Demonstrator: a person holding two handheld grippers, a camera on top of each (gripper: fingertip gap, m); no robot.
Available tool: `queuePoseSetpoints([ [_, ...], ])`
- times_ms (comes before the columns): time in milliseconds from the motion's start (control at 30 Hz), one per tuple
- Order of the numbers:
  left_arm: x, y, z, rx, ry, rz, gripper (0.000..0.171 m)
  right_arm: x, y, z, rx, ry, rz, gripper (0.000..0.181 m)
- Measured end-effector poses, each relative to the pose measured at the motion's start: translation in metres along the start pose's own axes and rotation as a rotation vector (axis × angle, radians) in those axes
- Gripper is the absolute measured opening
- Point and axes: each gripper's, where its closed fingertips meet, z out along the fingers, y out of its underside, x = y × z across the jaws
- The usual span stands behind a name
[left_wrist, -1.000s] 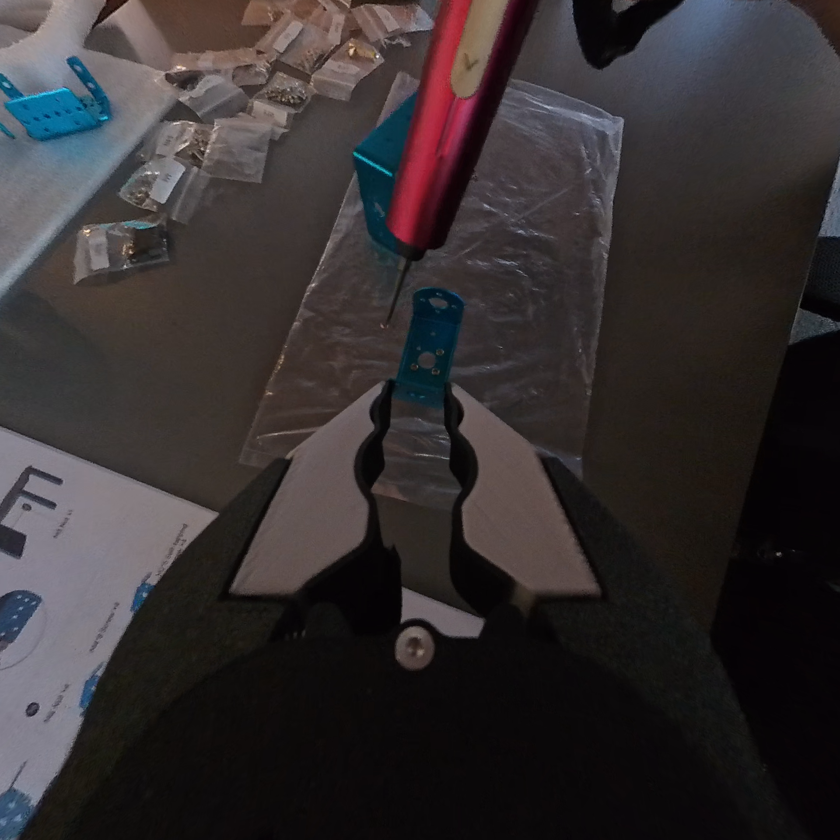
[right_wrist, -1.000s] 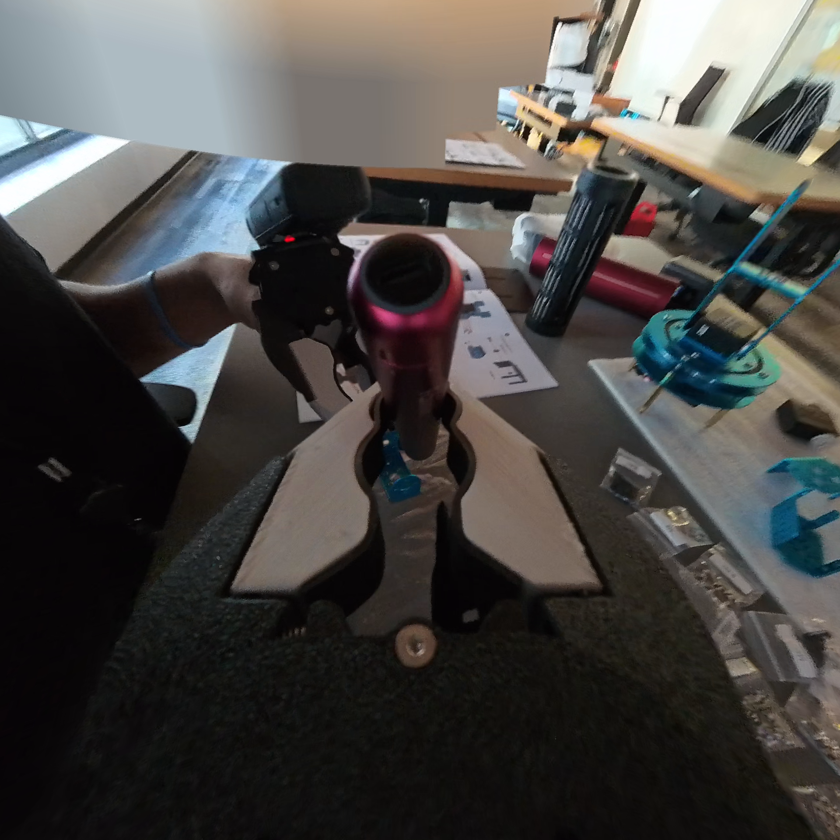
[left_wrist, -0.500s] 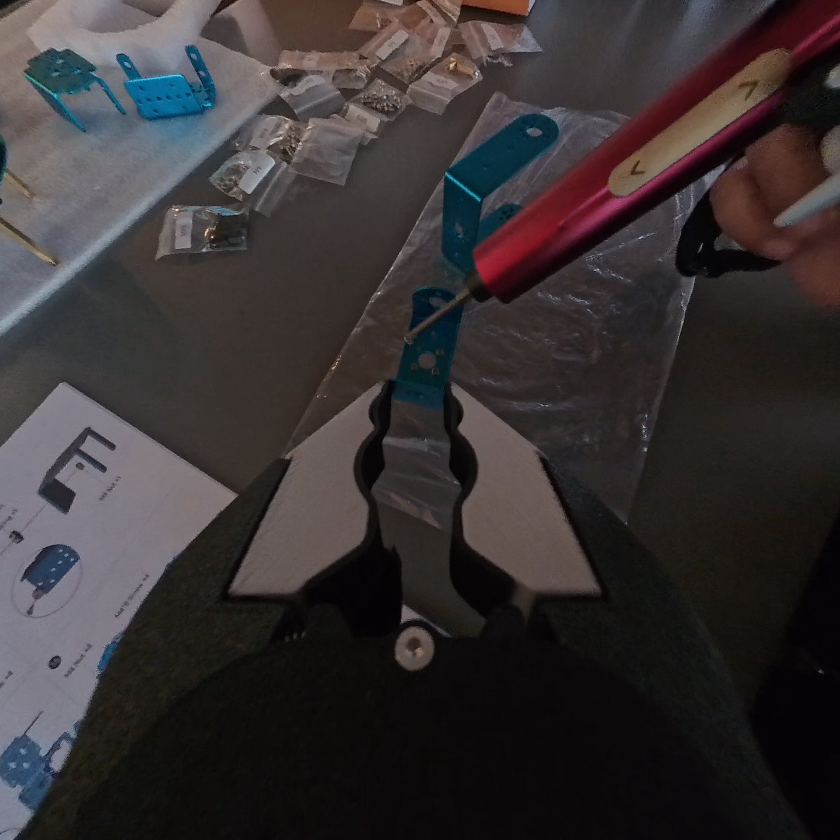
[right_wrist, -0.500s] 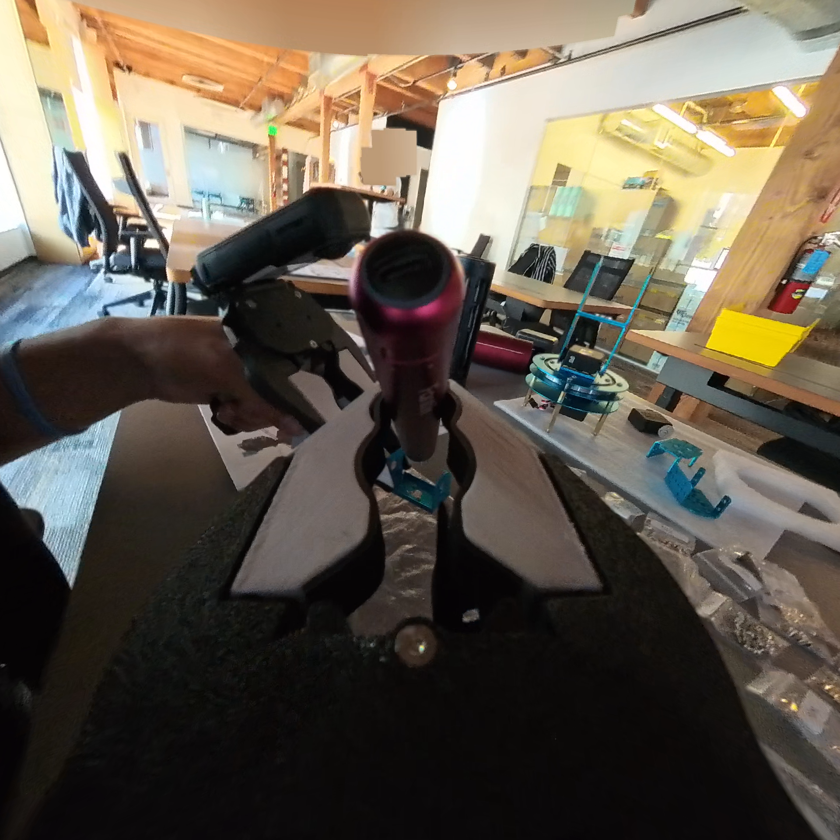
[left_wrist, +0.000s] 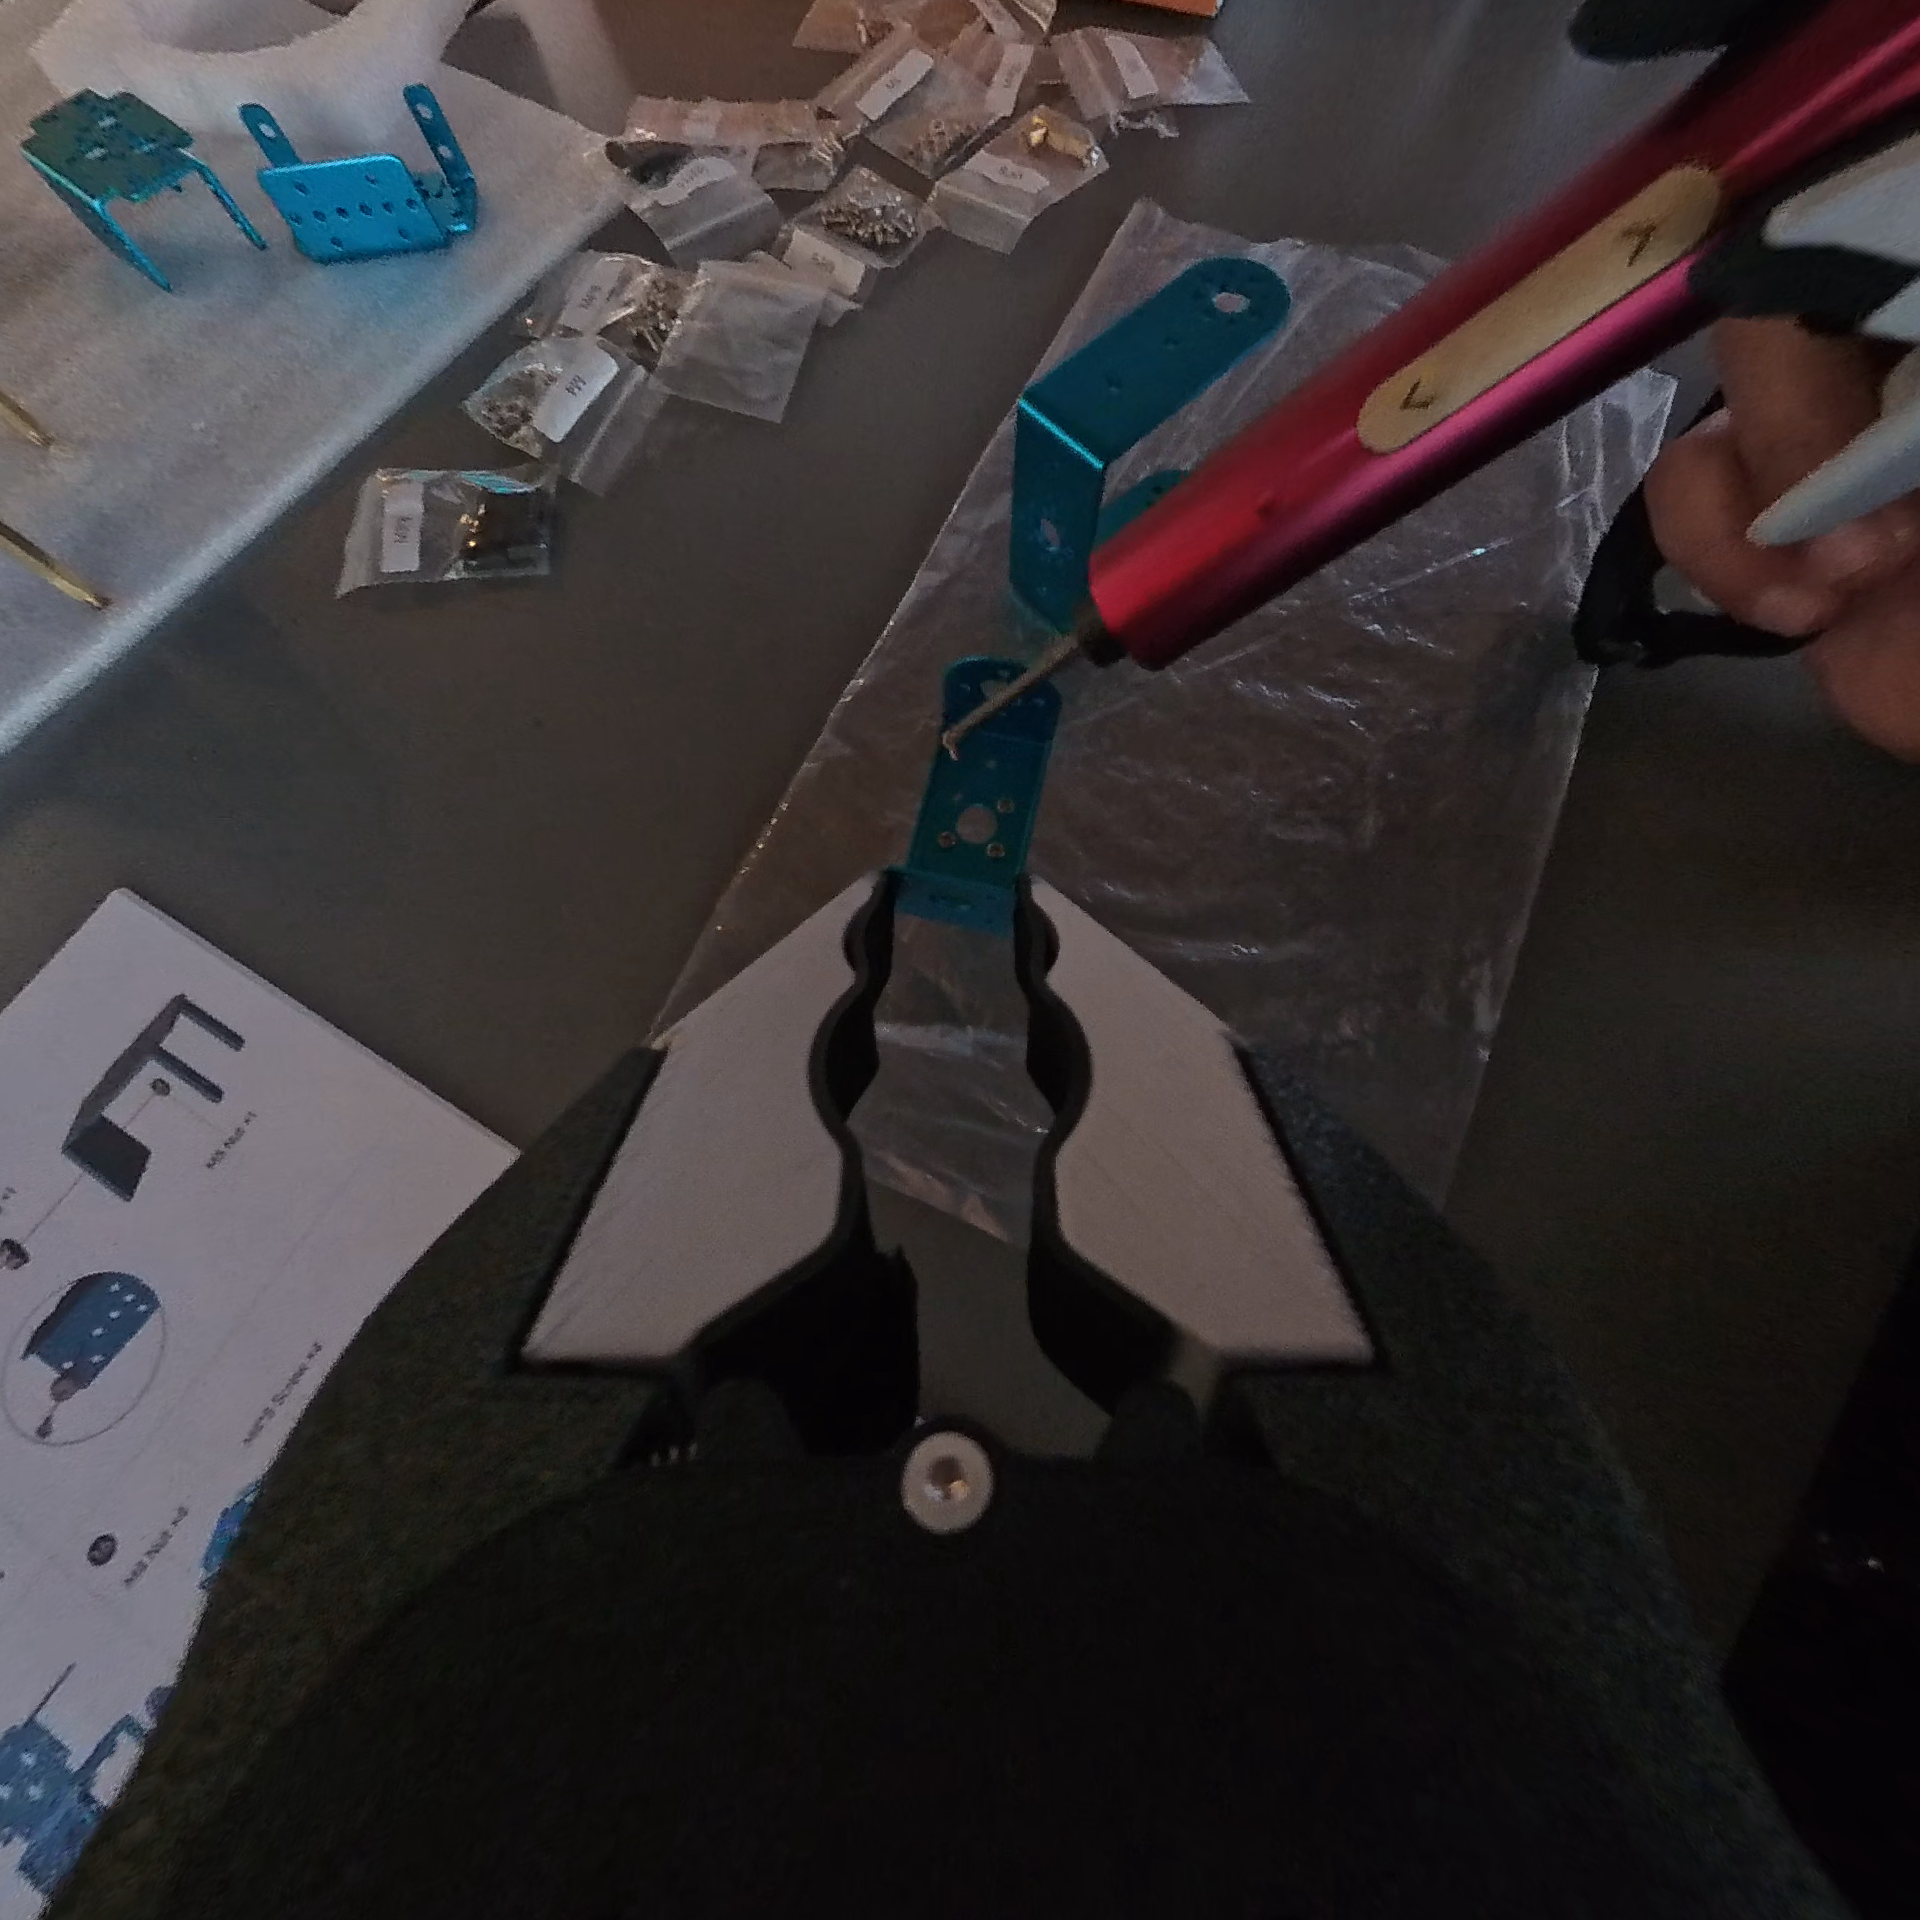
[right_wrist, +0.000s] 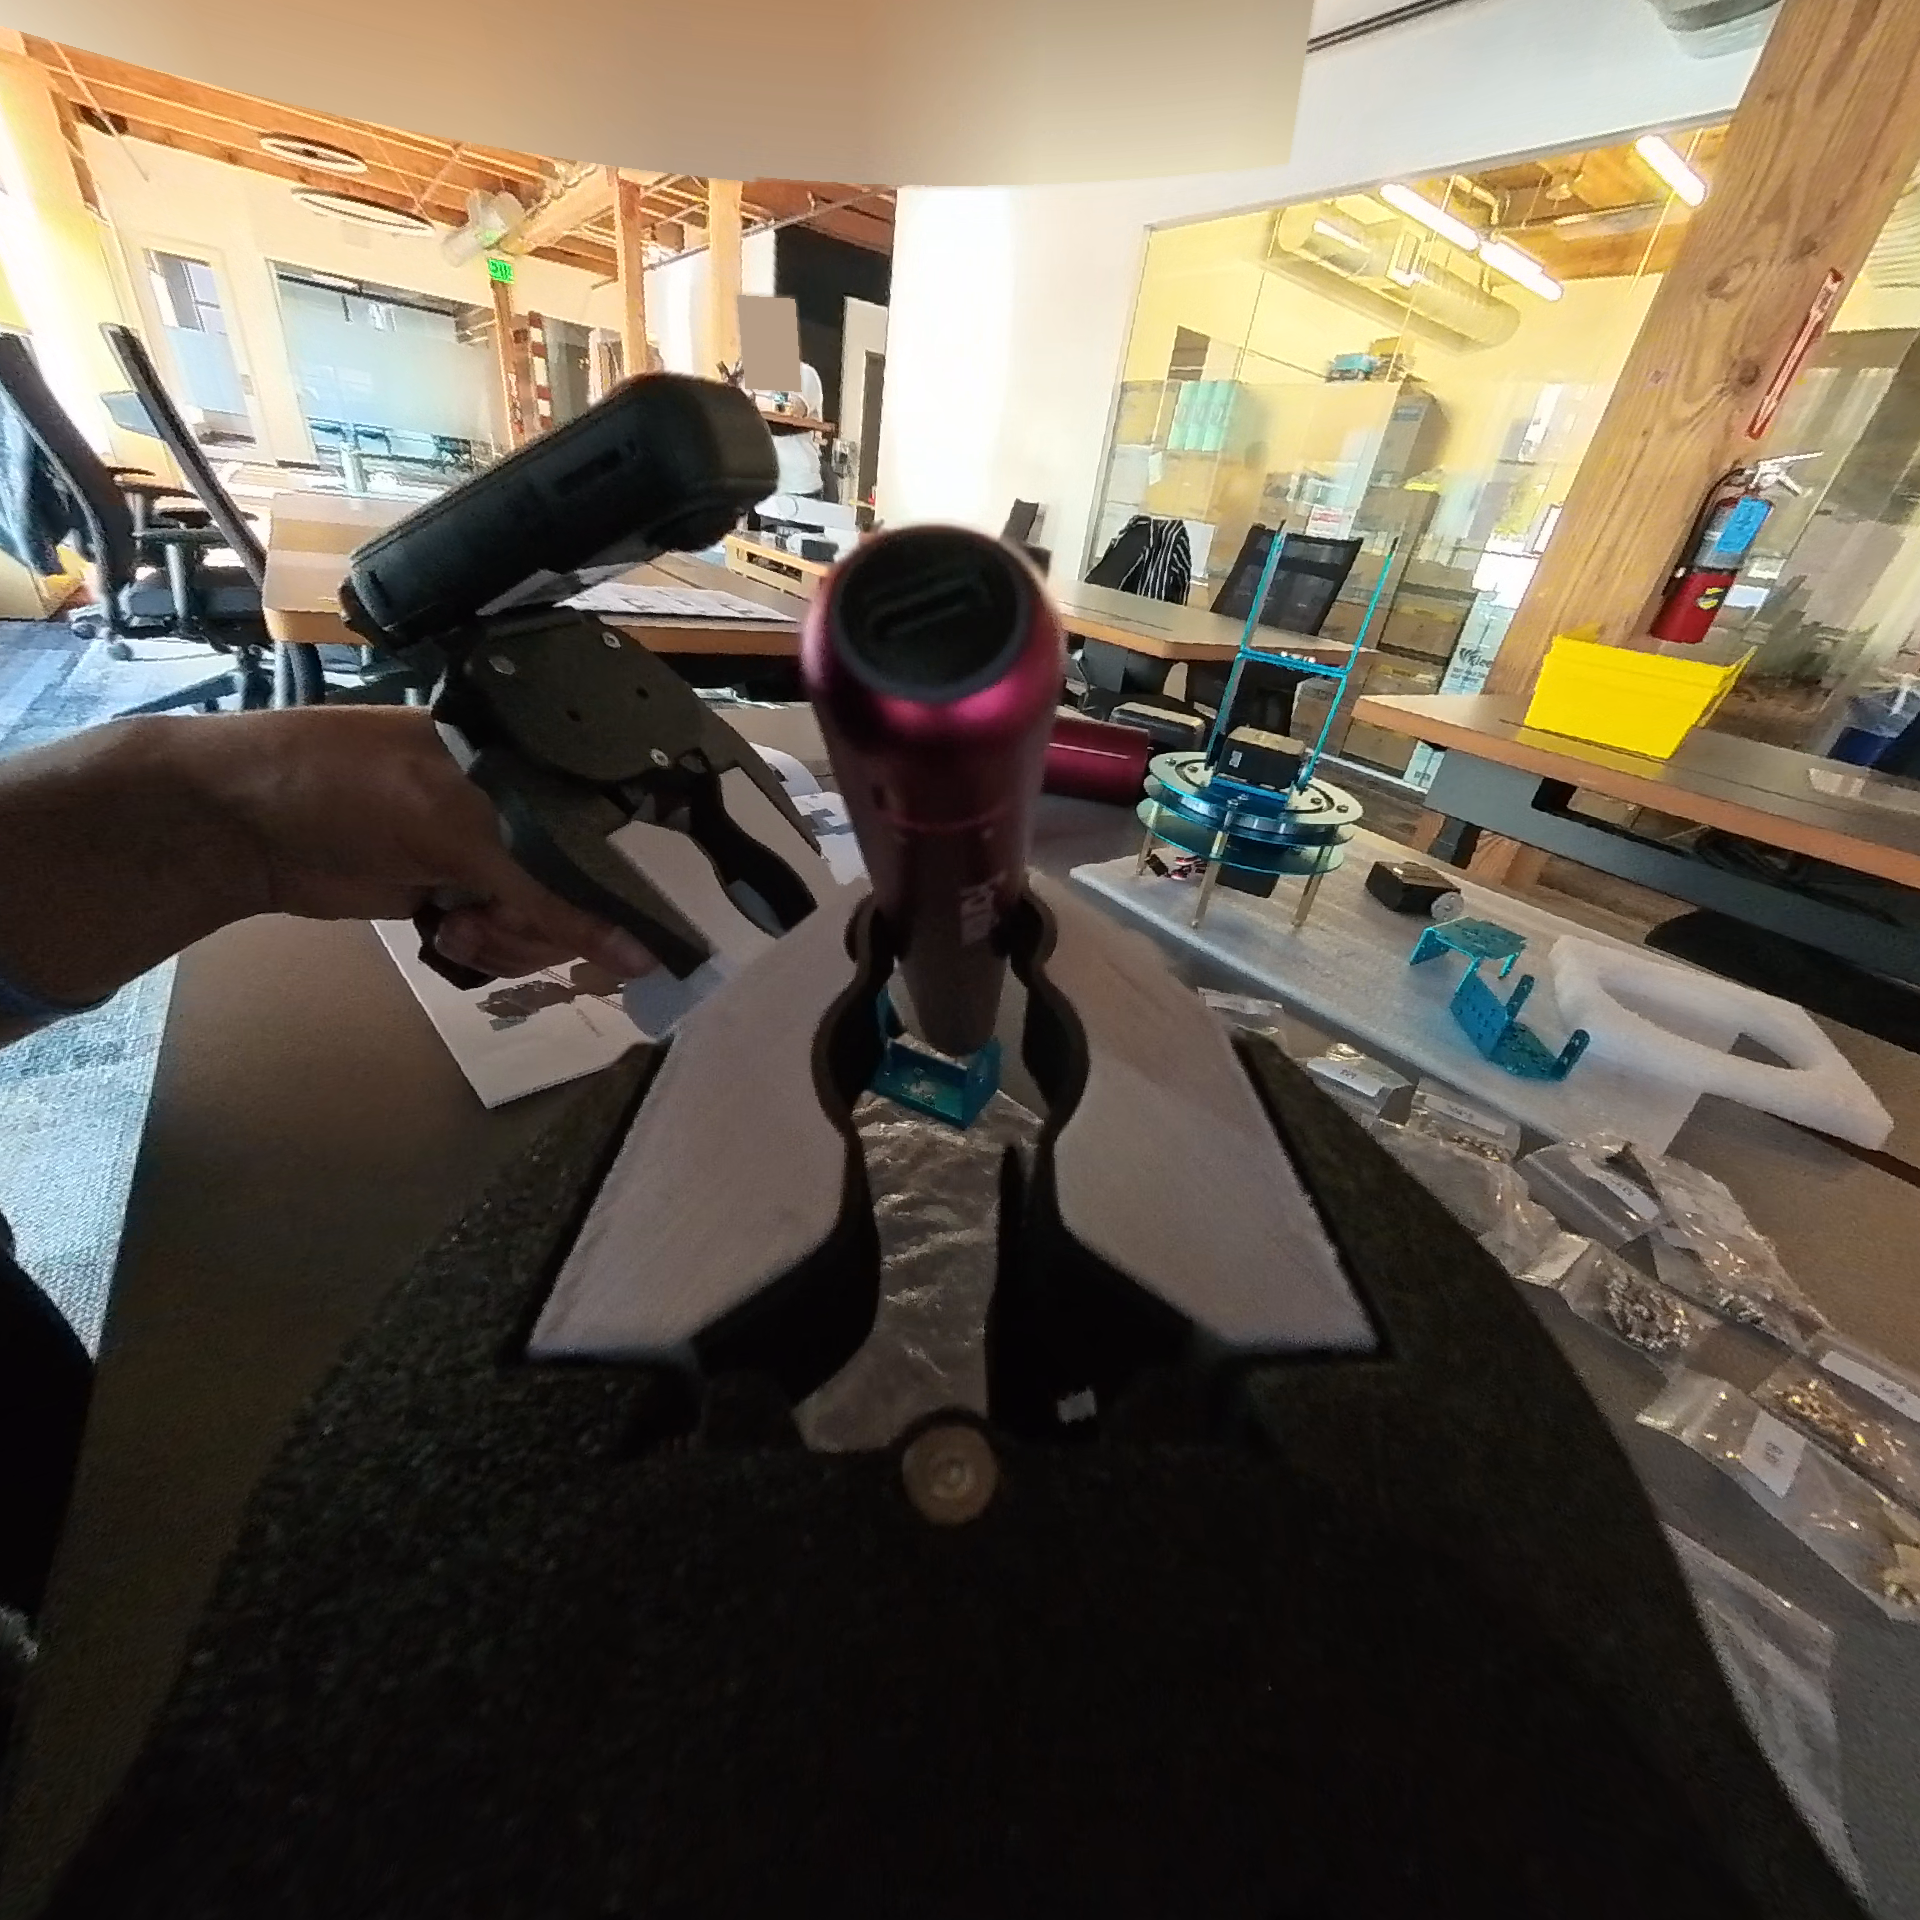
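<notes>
Left tool (left_wrist: 956, 904) grips a blue bracket (left_wrist: 977, 800); right tool (right_wrist: 951, 935) clamps a red screwdriver (right_wrist: 935, 748) (screw bags (left_wrist: 727, 312) nearby).

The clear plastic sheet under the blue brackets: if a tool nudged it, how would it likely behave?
The clear plastic sheet is wrinkled and thin, so probably floppy and very light. On the smooth dark table it would likely slide or bunch. The blue U-bracket standing on it may partly pin it.
</notes>
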Motion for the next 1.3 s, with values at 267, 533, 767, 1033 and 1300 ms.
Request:
queuePoseSetpoints([
  [267,-0.0007,-0.0009,-0.0008,0.006,0.003,-0.002,0.022,0.0037,0.0040,0.0012,-0.019,-0.003,0.015,0.021],
  [533,-0.0003,-0.0002,0.0004,0.003,0.012,0.006,0.022,0.0019,0.0037,0.0022,-0.017,-0.020,0.018,0.021],
  [767,-0.0012,-0.0012,0.0004,0.007,0.018,0.003,0.022,0.0024,0.0058,0.0034,-0.027,-0.022,0.017,0.021],
  [1033,-0.0017,-0.0018,0.0005,0.011,0.015,0.008,0.022,-0.0003,0.0070,0.0050,-0.031,-0.040,0.021,0.021],
  [1300,-0.0027,-0.0022,-0.0015,0.012,0.015,0.007,0.022,-0.0006,0.0084,0.0058,-0.039,-0.034,0.011,0.020],
])
